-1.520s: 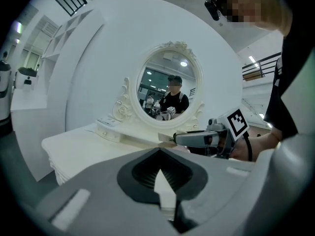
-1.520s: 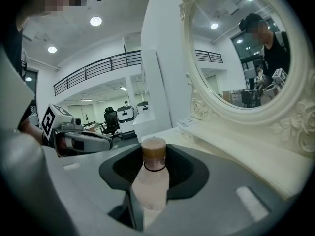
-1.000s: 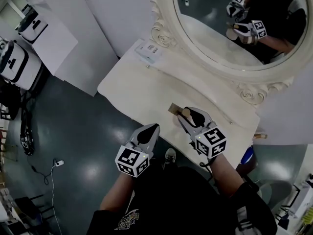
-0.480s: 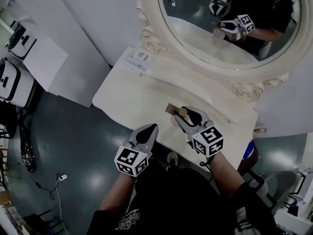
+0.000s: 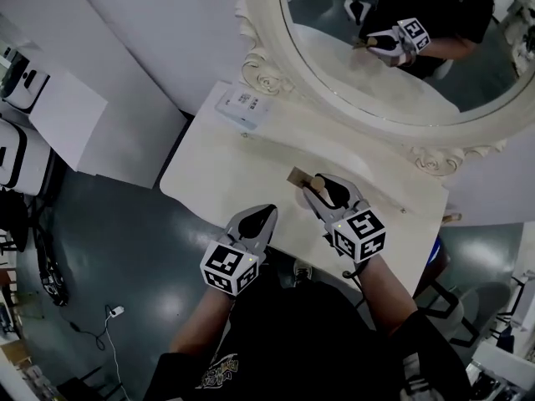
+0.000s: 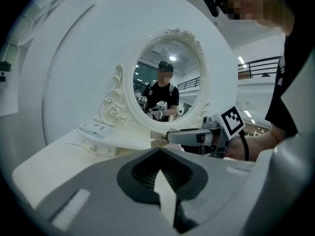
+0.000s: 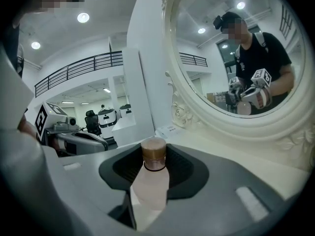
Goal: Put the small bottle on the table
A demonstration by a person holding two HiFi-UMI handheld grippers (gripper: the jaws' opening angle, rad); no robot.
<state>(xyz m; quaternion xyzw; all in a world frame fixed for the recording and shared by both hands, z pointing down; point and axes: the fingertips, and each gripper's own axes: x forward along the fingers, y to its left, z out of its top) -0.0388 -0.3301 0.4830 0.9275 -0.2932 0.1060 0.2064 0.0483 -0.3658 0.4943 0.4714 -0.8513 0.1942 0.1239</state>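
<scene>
The small bottle (image 7: 153,177) is pale pink with a brown cap (image 5: 318,183). It stands upright between the jaws of my right gripper (image 5: 323,192), which is shut on it. In the head view the bottle is over the cream dressing table (image 5: 238,170), near its front edge; whether its base touches the top is hidden. My left gripper (image 5: 260,221) is shut with nothing in it, level with the table's front edge, left of the right gripper. In the left gripper view my left gripper (image 6: 160,181) points at the mirror, with the right gripper (image 6: 197,137) just beyond it.
A big oval mirror (image 5: 401,48) in a carved cream frame stands along the back of the table and reflects the person and both grippers. A white leaflet box (image 5: 241,107) lies at the table's back left. A small tan piece (image 5: 295,176) lies beside the bottle.
The head camera has shifted a little. Both grippers keep their places relative to the table, and the right one still holds the bottle.
</scene>
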